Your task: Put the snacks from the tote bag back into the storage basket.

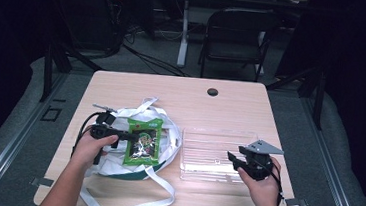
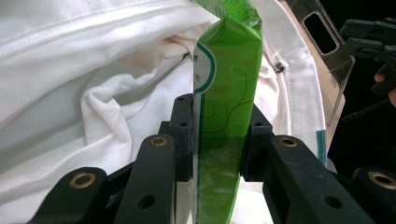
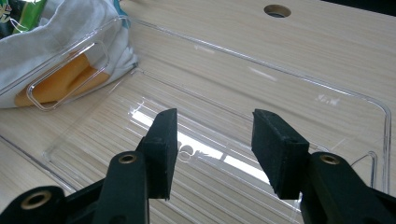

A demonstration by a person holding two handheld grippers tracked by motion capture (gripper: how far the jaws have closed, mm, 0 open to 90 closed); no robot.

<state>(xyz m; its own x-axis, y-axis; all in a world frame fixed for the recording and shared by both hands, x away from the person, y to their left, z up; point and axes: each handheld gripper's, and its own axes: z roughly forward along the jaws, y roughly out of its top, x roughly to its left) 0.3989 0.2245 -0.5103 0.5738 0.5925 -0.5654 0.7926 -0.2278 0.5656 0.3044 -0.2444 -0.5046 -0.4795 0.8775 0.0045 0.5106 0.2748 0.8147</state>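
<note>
A green snack packet (image 1: 143, 141) lies over the mouth of a white cloth bag (image 1: 115, 163) at the table's left. My left gripper (image 1: 129, 137) is shut on the packet's left edge; in the left gripper view the green packet (image 2: 227, 107) stands edge-on between both pads, with the white bag (image 2: 93, 79) behind it. A clear plastic tray (image 1: 214, 153) sits right of the bag. My right gripper (image 1: 232, 159) hovers over the tray's right part, open with nothing between its fingers. The right gripper view looks down past the open right gripper (image 3: 212, 144) into the clear tray (image 3: 261, 93).
The bag's long white straps (image 1: 155, 193) loop toward the front edge. A cable hole (image 1: 212, 92) sits at the table's far middle. A black folding chair (image 1: 237, 35) stands beyond the table. An orange patch (image 3: 60, 81) shows through the tray's handle.
</note>
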